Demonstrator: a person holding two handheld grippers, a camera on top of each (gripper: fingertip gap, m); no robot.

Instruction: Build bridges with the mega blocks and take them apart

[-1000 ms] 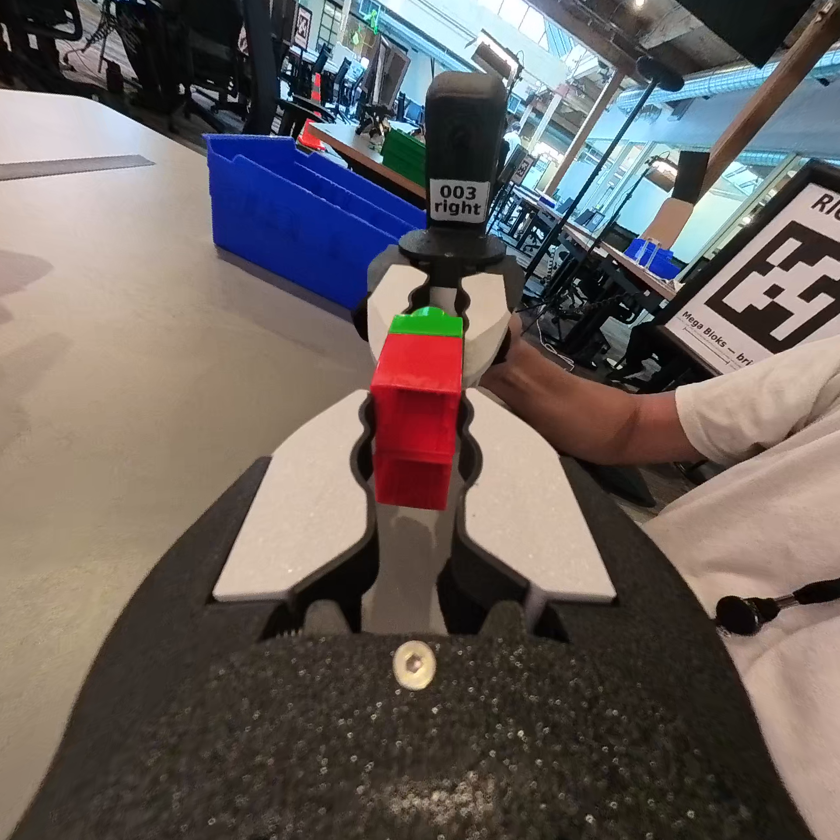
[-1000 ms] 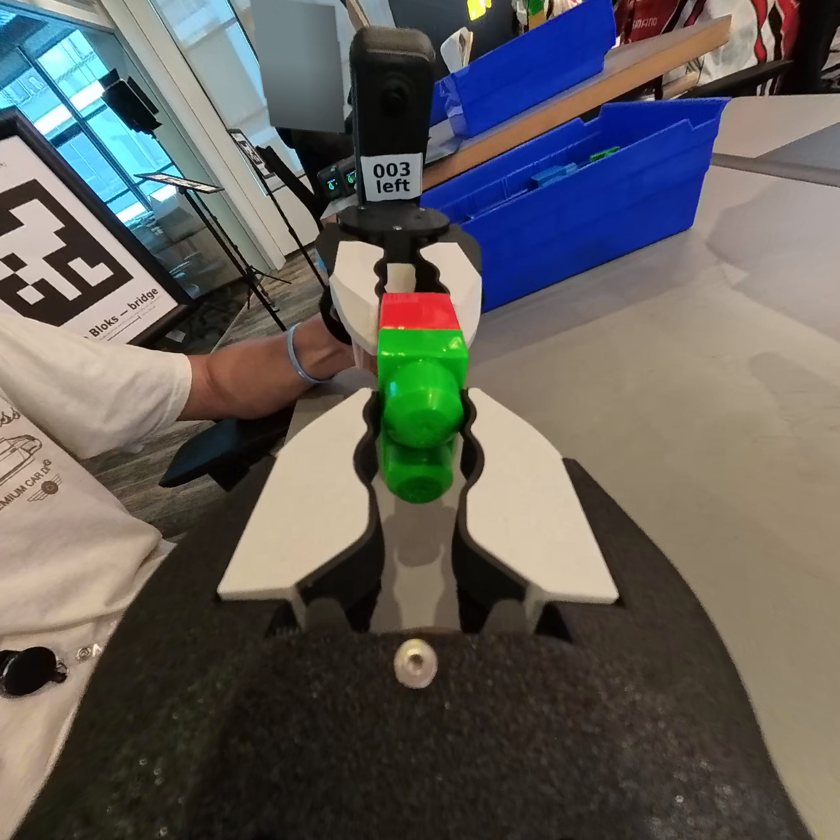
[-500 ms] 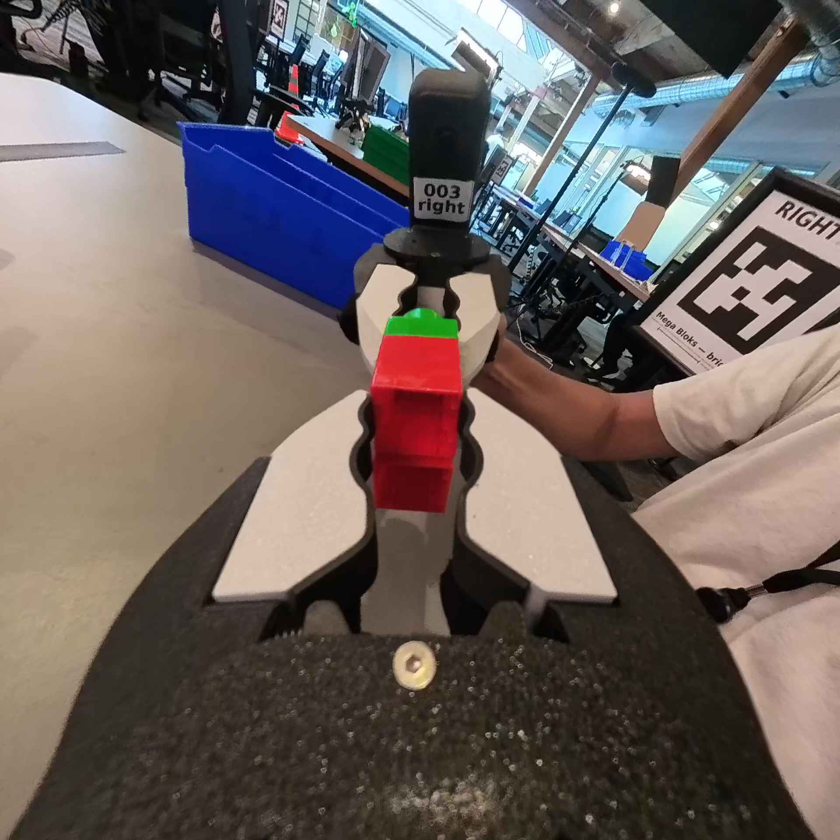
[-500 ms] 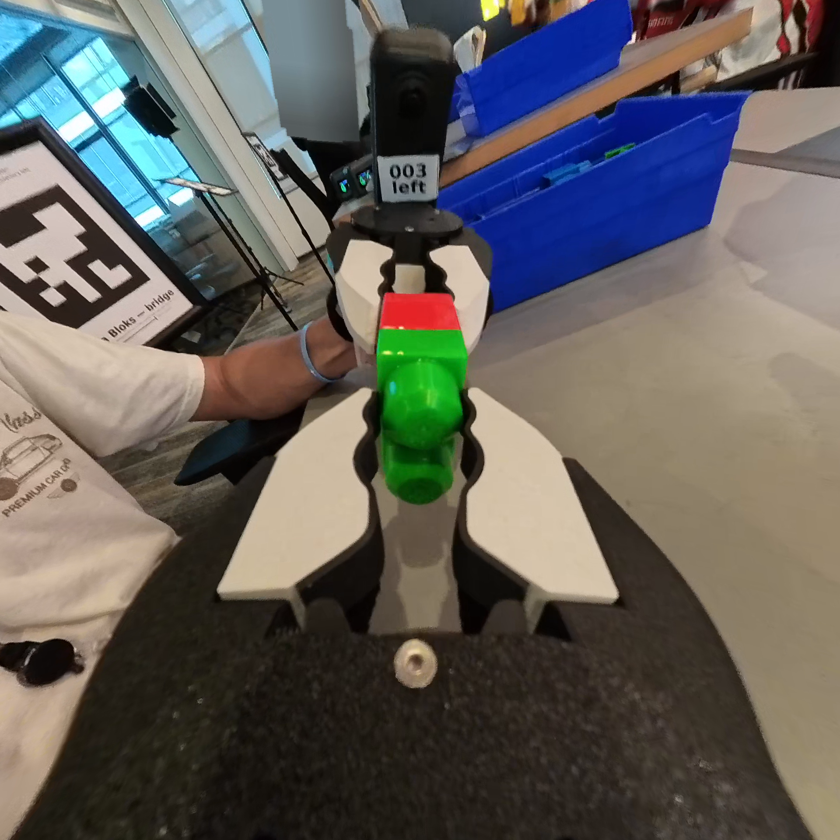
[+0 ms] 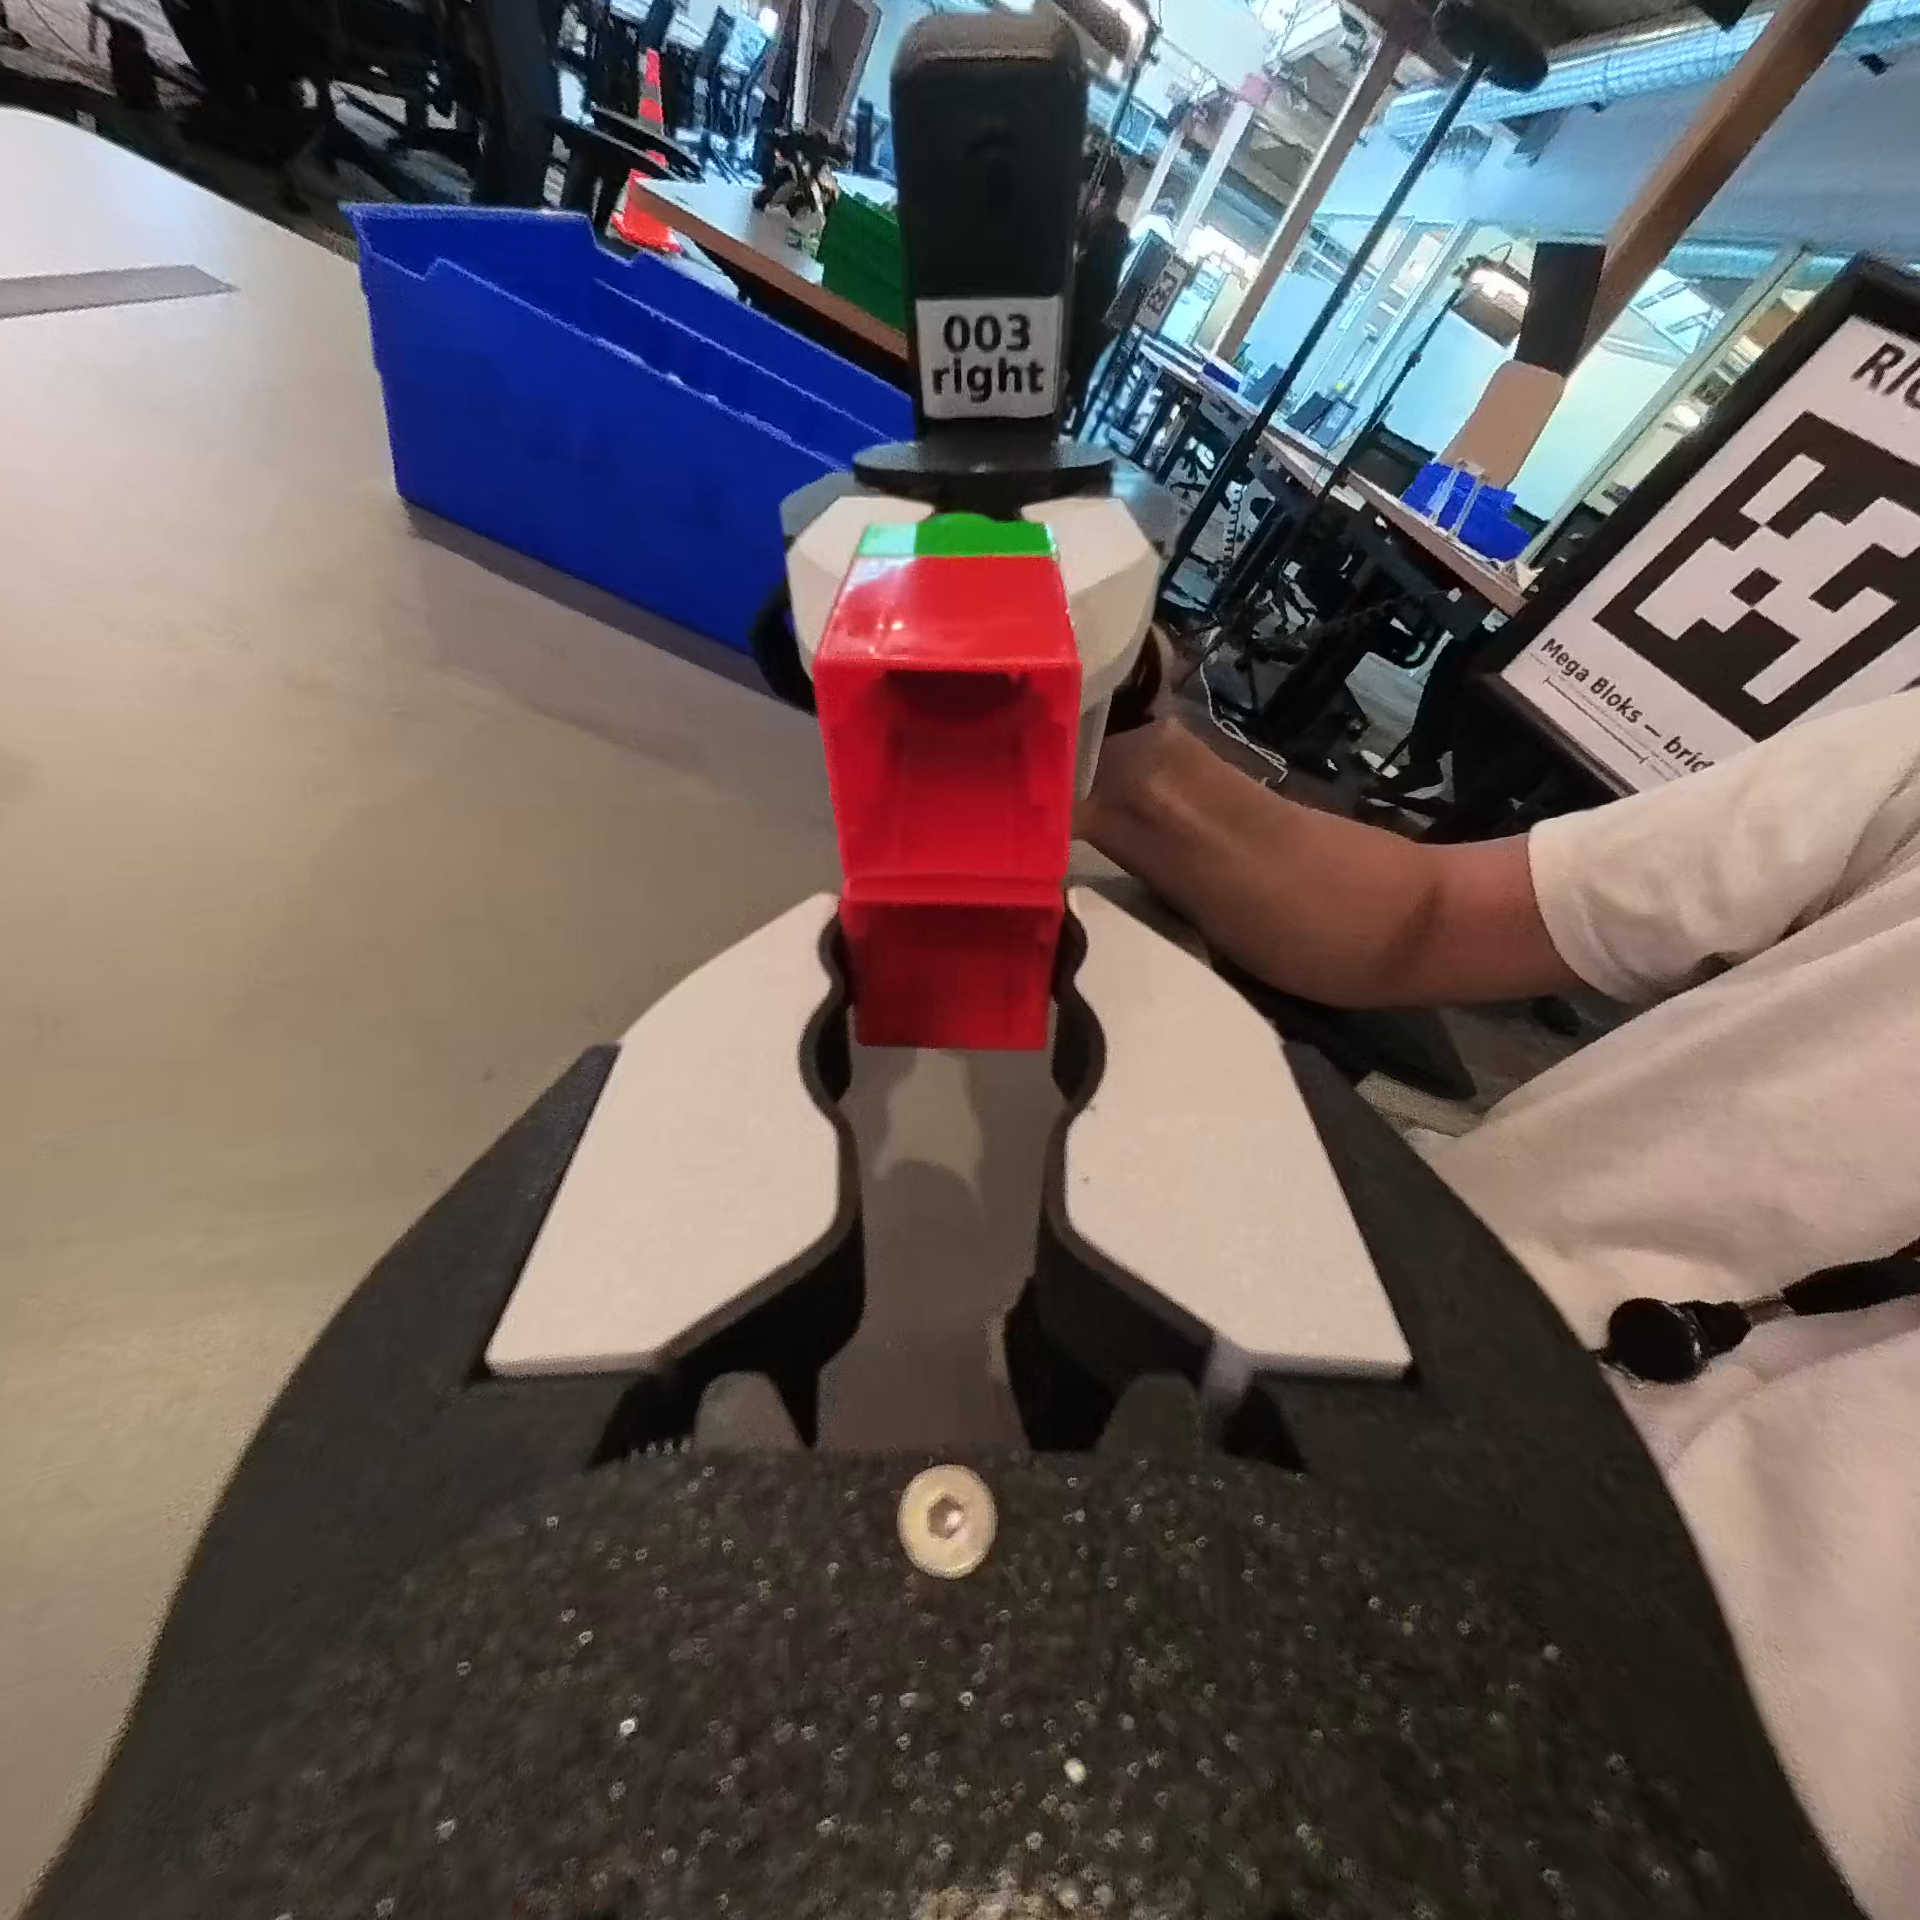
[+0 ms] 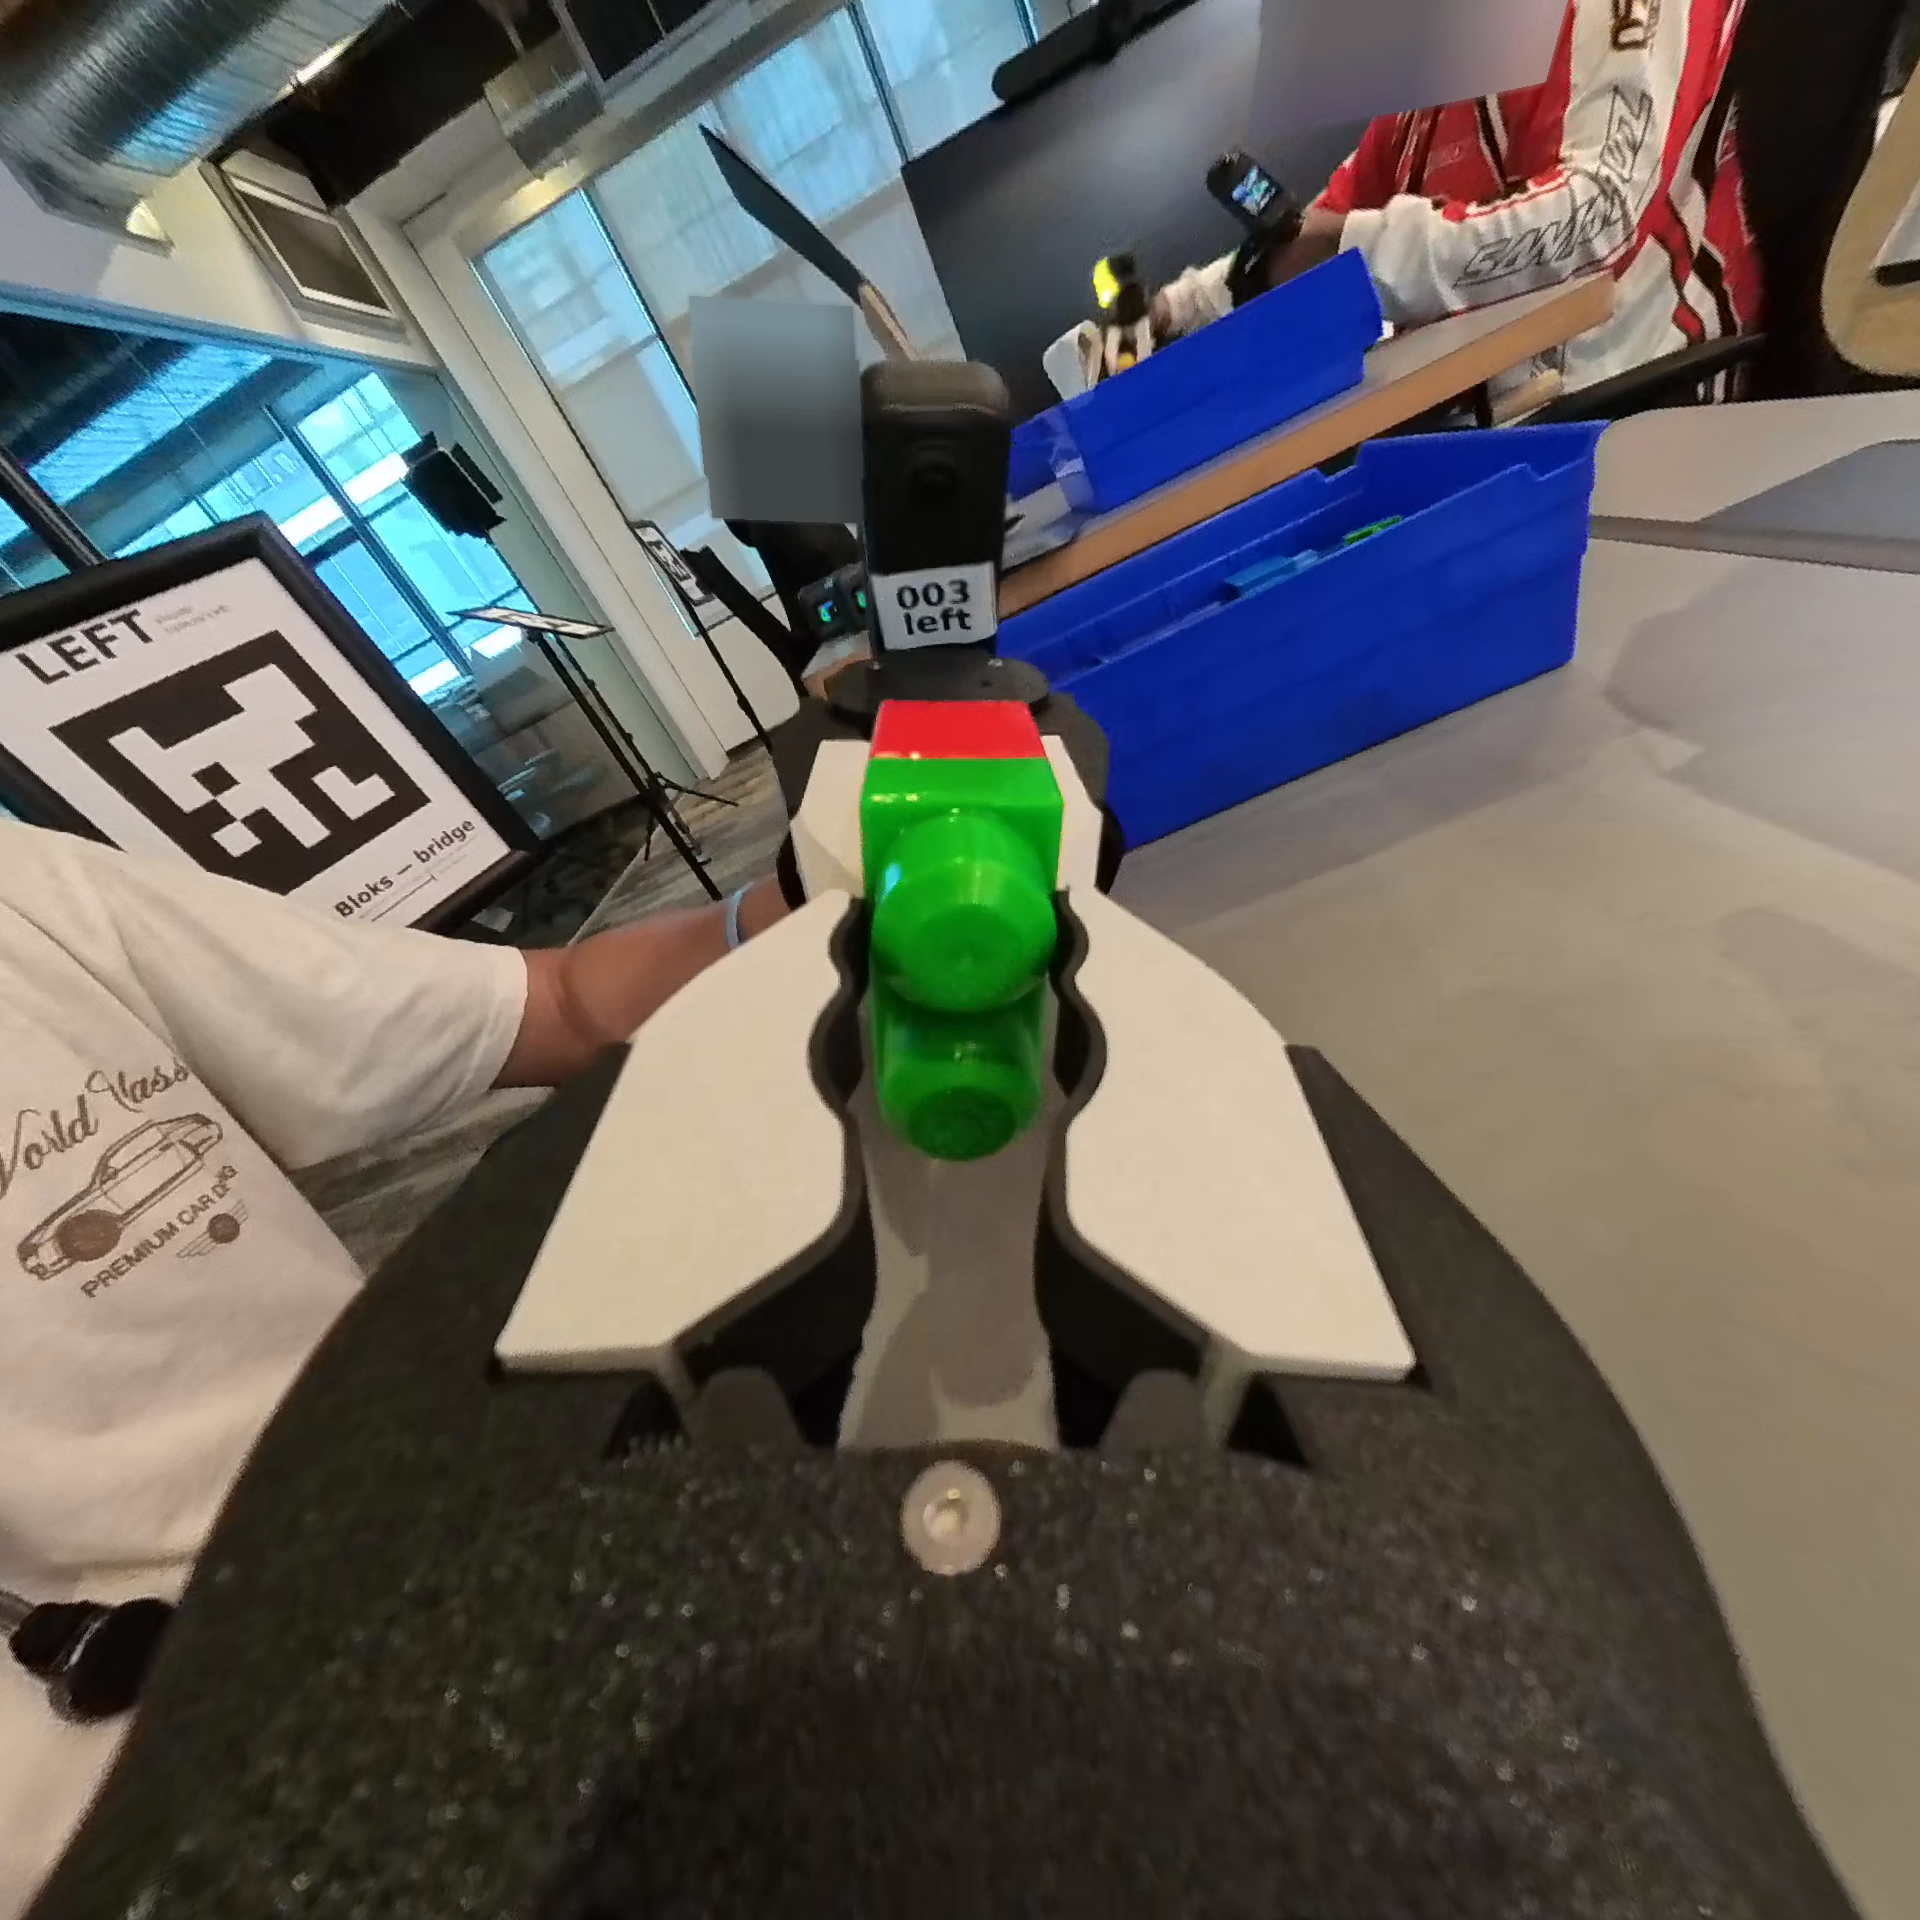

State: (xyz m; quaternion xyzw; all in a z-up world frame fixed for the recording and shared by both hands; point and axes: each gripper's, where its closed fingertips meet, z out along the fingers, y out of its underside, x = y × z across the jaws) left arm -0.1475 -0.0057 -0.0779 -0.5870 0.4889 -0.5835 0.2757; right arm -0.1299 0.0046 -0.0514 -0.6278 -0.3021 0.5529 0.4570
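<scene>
A red mega block (image 5: 951,790) and a green mega block (image 6: 961,935) are pressed together end to end, held in the air above the grey table (image 5: 312,831). My left gripper (image 5: 951,966) is shut on the lower end of the red block. My right gripper (image 6: 956,997) is shut on the green block, whose studs point at its camera. The two grippers face each other tip to tip. The green block (image 5: 956,540) shows as a thin strip behind the red one in the left wrist view, and the red block (image 6: 956,727) shows the same way in the right wrist view.
A blue bin (image 6: 1299,644) holding several blocks stands on the table behind the grippers; it also shows in the left wrist view (image 5: 582,416). The person's forearm (image 5: 1299,894) and white shirt are close by. A framed sign (image 6: 239,748) stands off the table's edge.
Both grippers stay shut on the joined blocks. The red block now sits higher and farther out between my left fingers. The right view has tilted upward, showing more of the room.
</scene>
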